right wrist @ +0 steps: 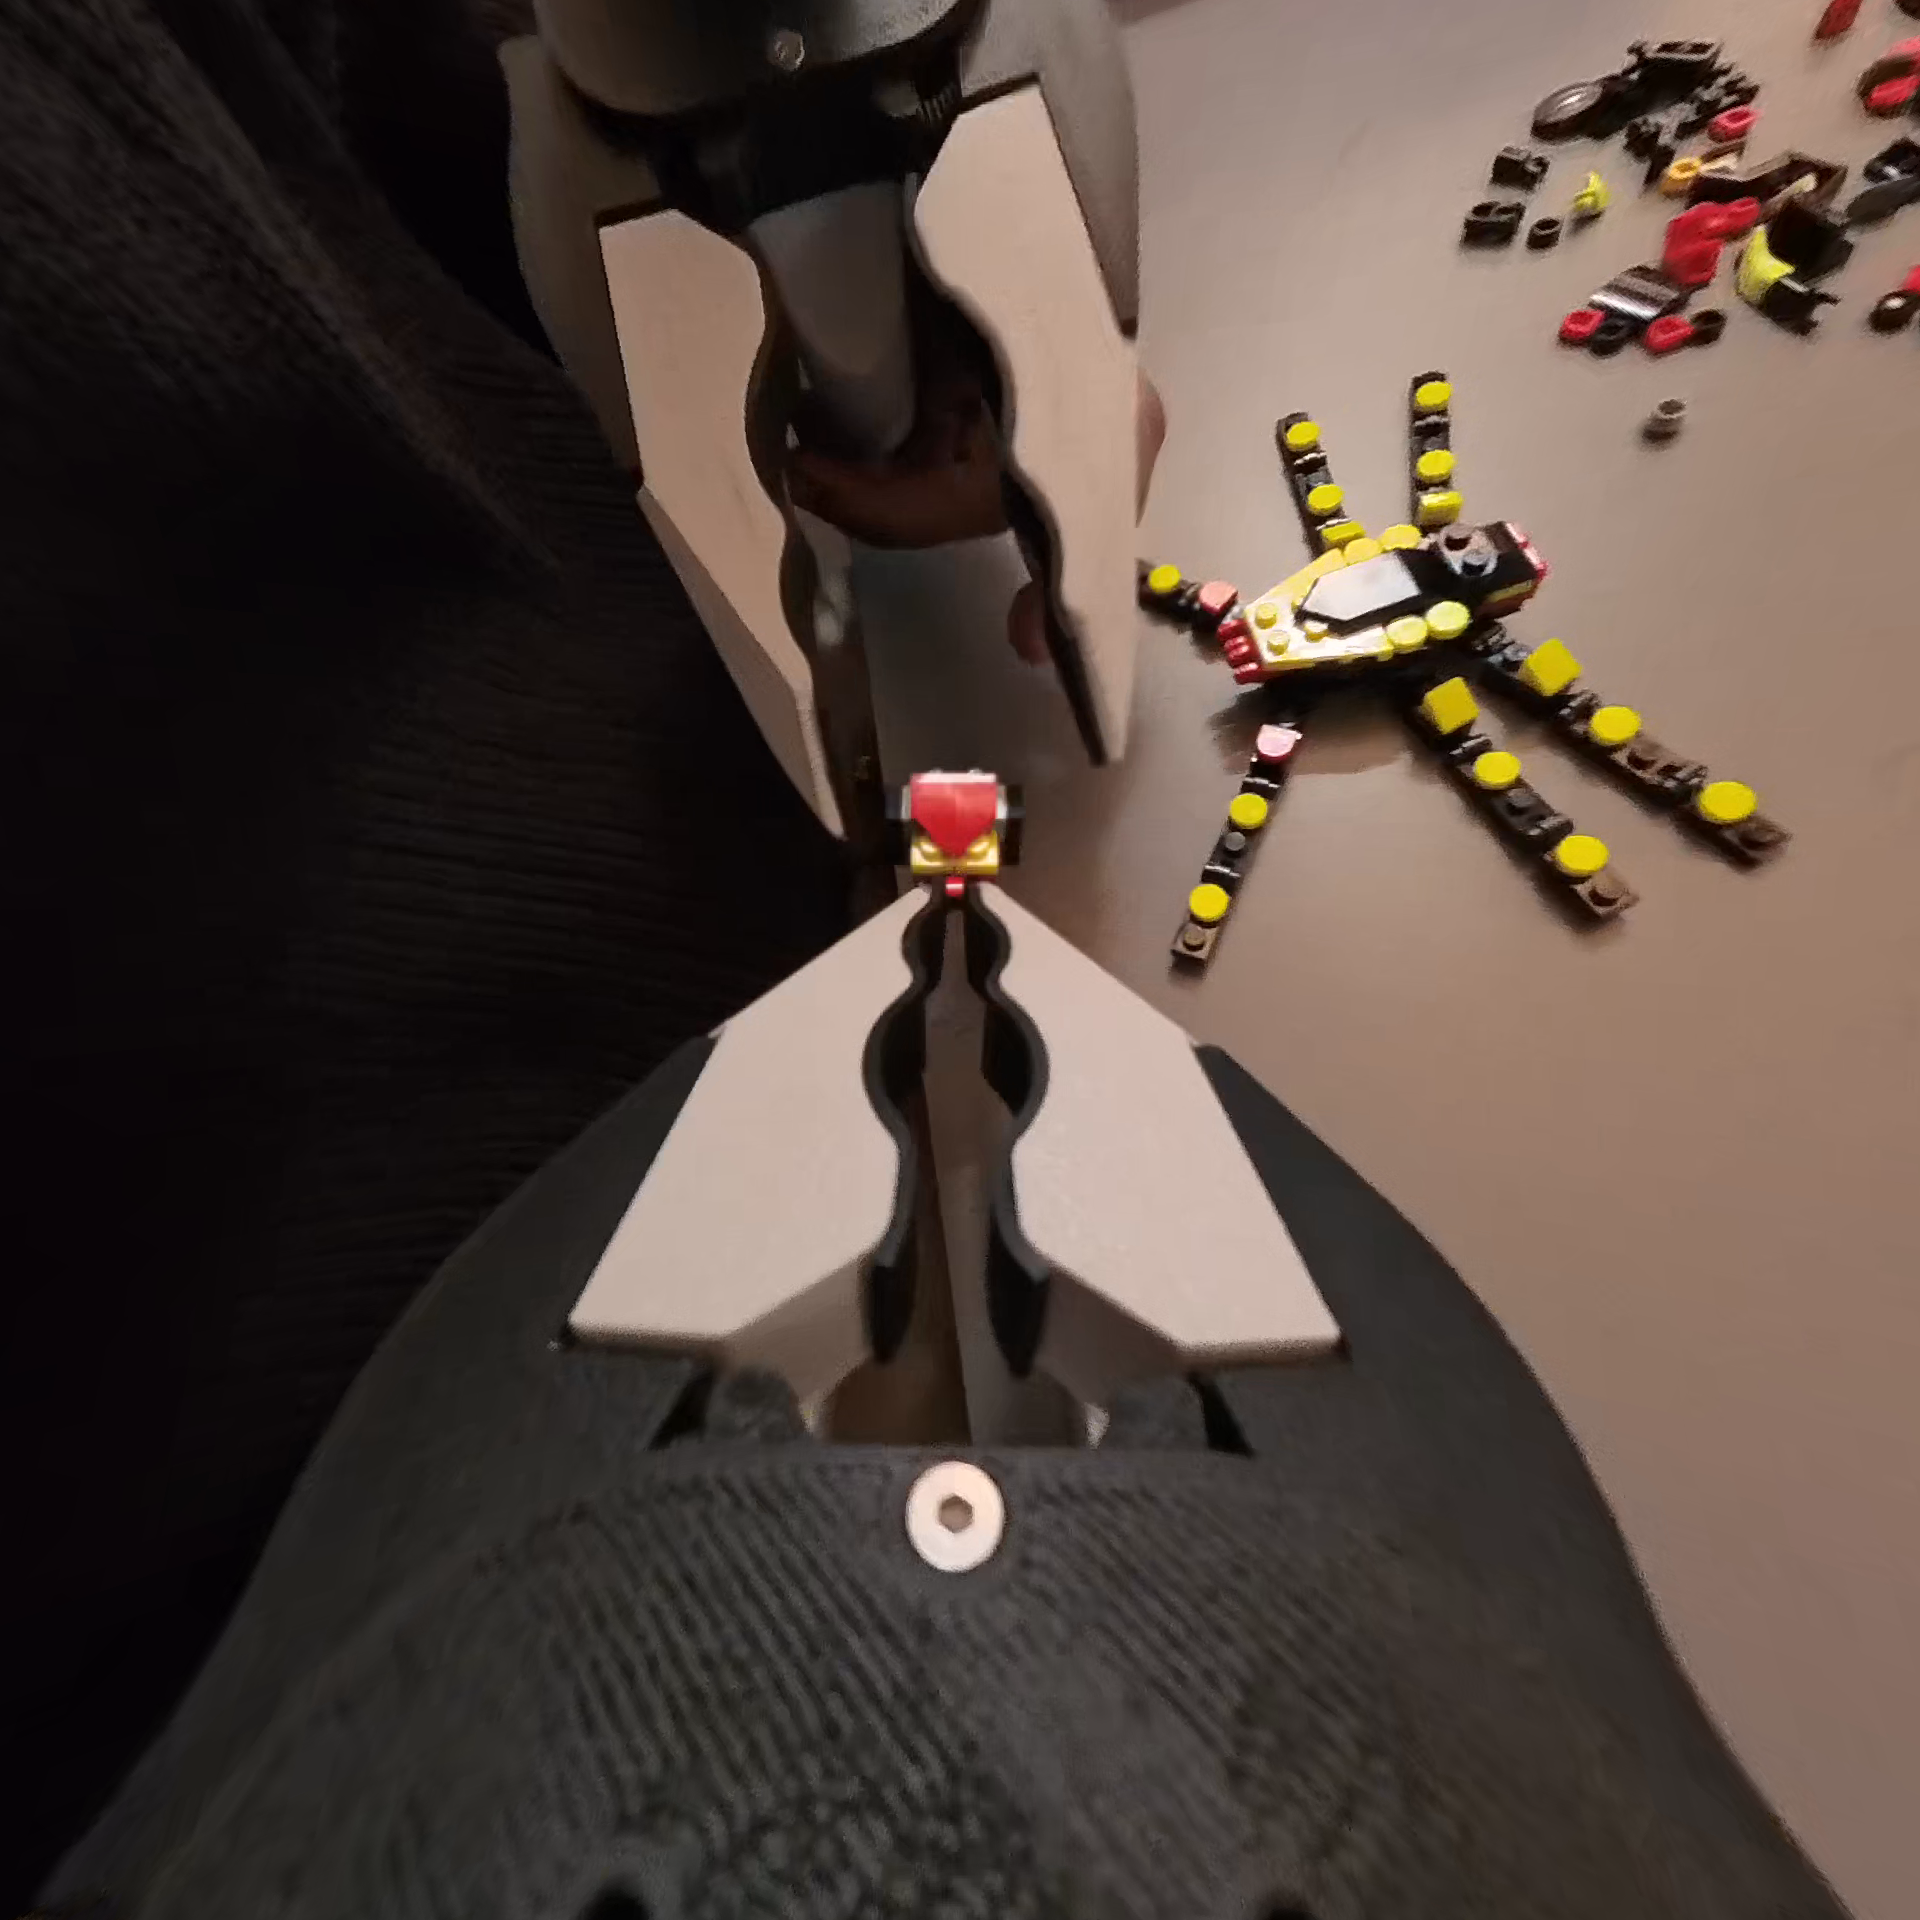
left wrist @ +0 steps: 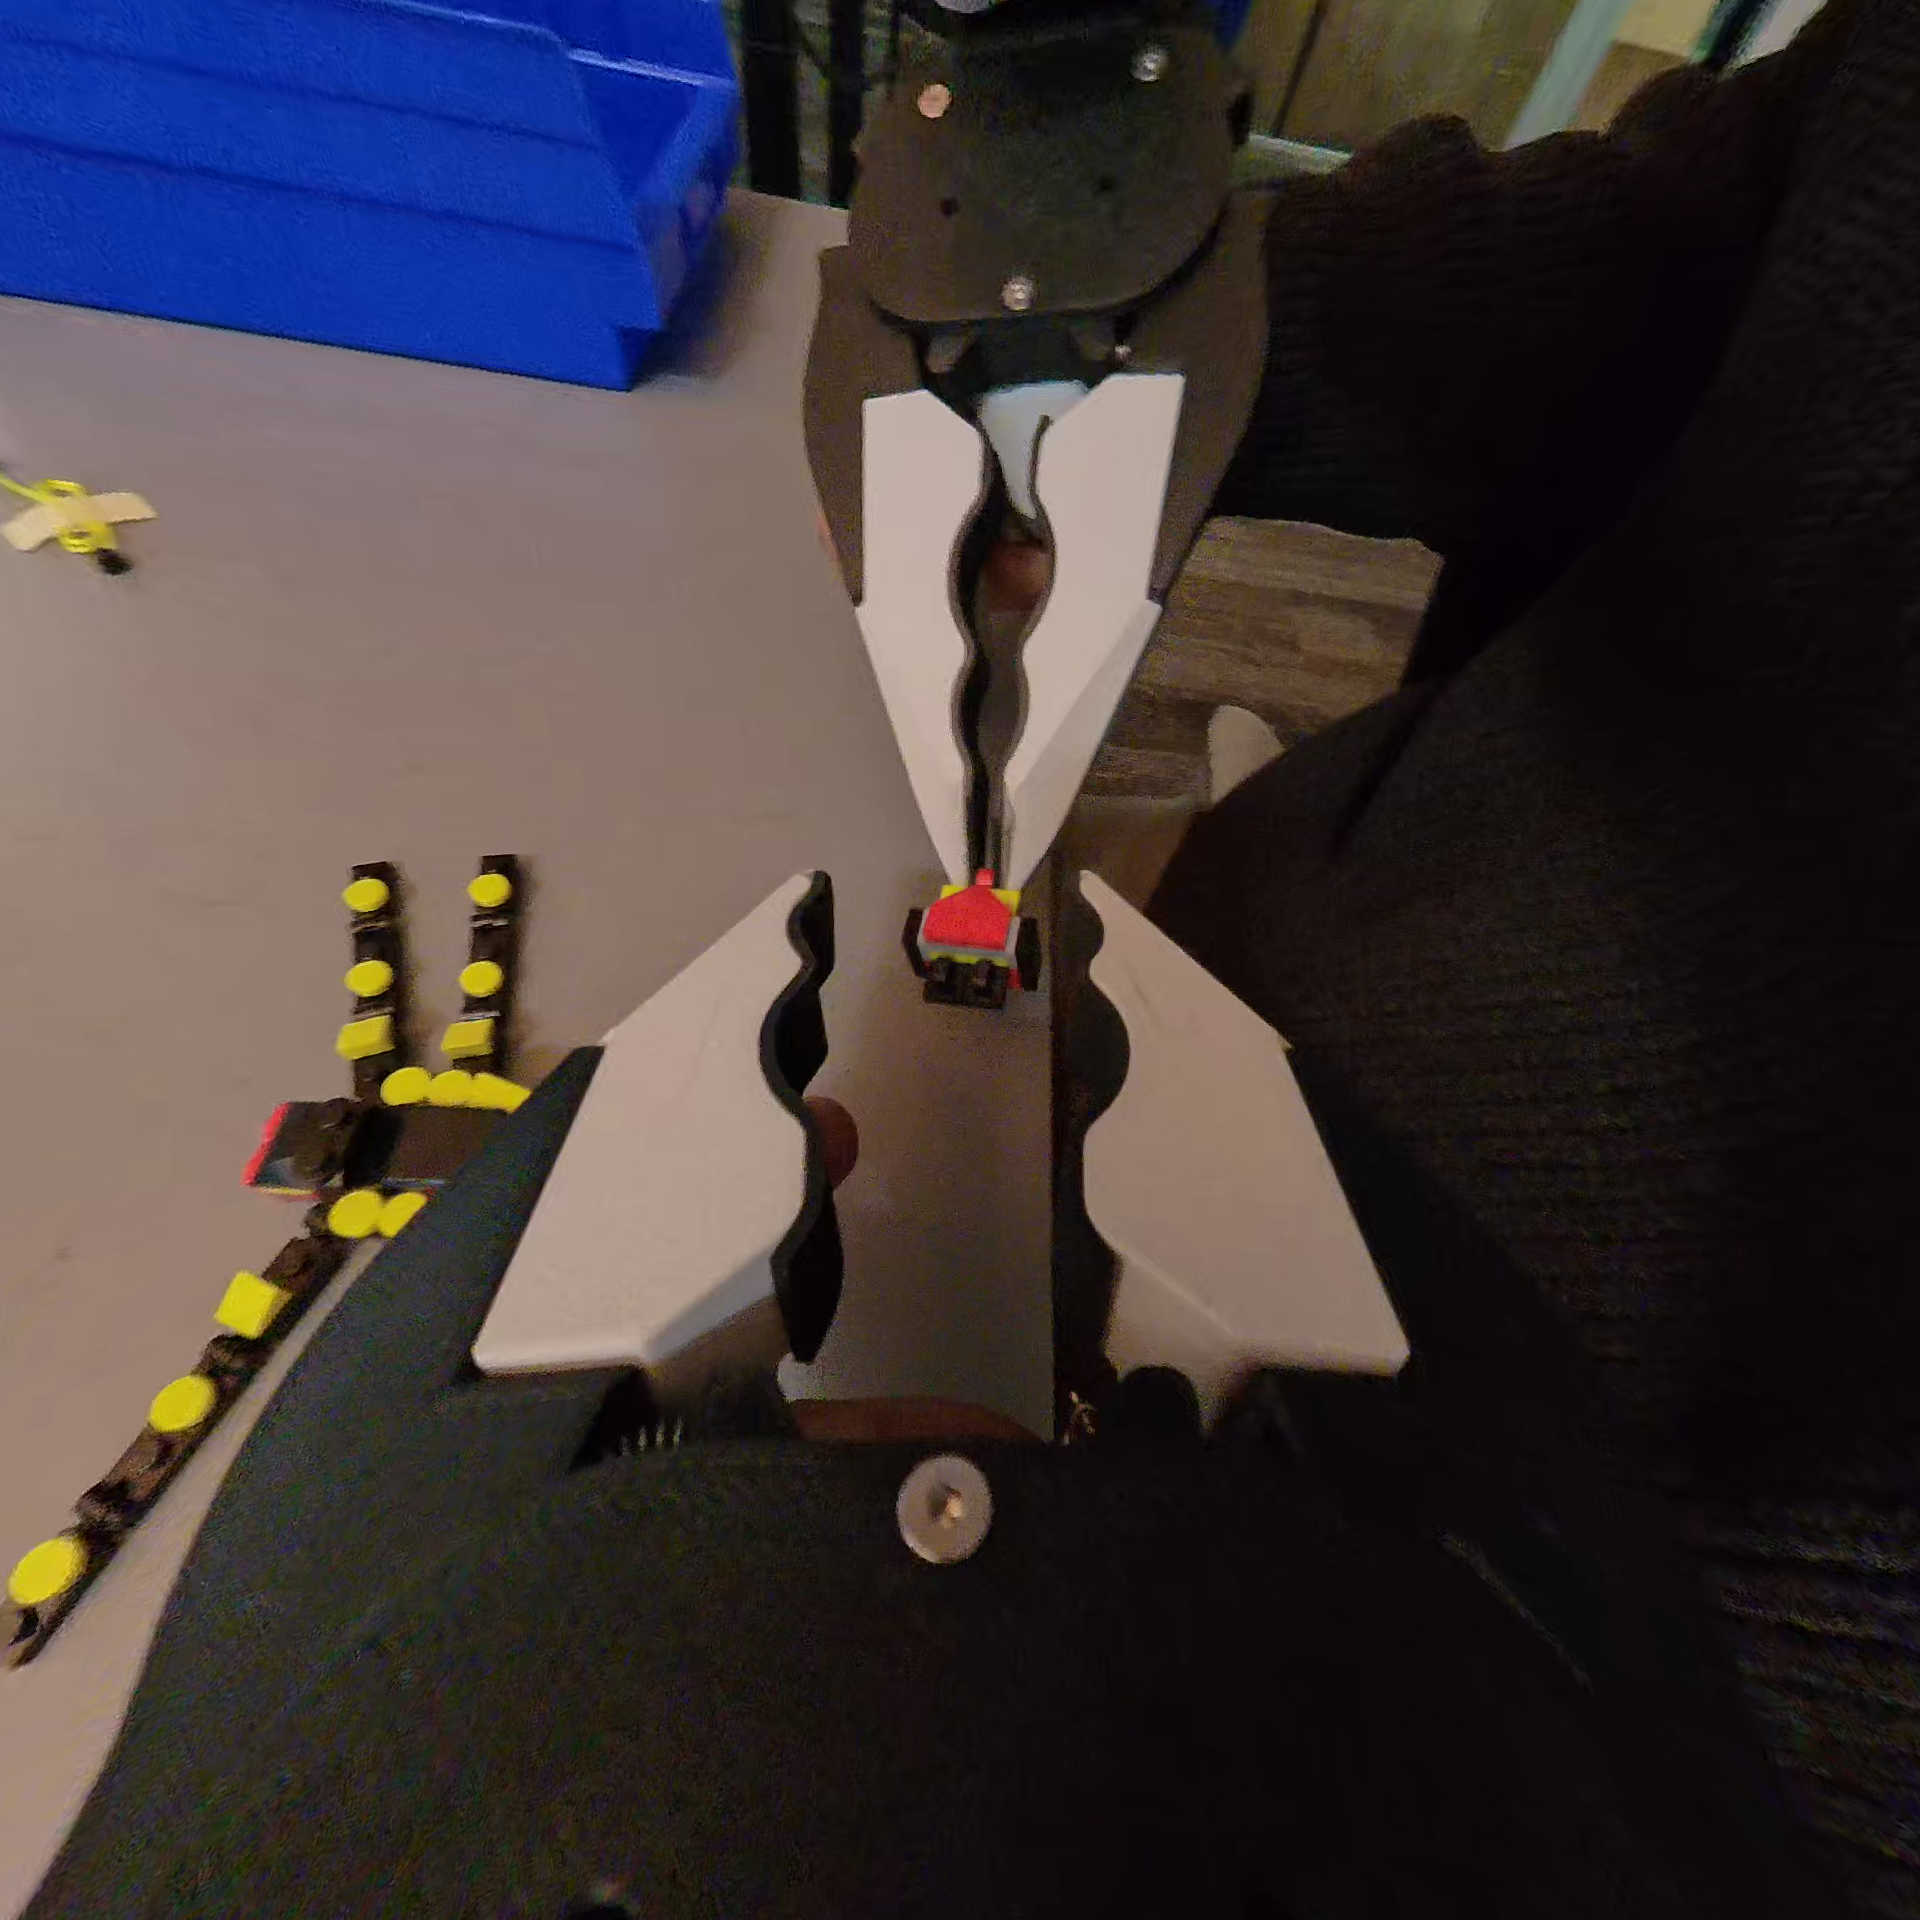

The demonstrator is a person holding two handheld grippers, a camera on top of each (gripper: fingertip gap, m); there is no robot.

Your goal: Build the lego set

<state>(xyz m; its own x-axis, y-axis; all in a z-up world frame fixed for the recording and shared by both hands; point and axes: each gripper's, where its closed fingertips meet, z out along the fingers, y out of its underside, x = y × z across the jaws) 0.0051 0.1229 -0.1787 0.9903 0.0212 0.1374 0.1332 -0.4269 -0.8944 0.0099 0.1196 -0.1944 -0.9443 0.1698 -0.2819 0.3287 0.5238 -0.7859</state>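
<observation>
A small red, yellow and black lego assembly [left wrist: 971,940] [right wrist: 956,826] is held by its red nub. My right gripper [right wrist: 954,899] is shut on that nub; in the left wrist view it [left wrist: 982,871] reaches in from the top. My left gripper [left wrist: 951,883] is open, its jaws standing on either side of the assembly without touching it. In the right wrist view it [right wrist: 971,790] comes in from above. A black and yellow spider model [right wrist: 1382,603] with long legs lies on the table, partly hidden behind my left gripper in the left wrist view [left wrist: 416,1132].
A pile of loose red, black and yellow pieces [right wrist: 1714,208] lies at the far right of the grey table [left wrist: 416,675]. Stacked blue bins [left wrist: 364,177] stand at the back left. A person's dark sleeve [left wrist: 1558,935] fills the side past the table edge.
</observation>
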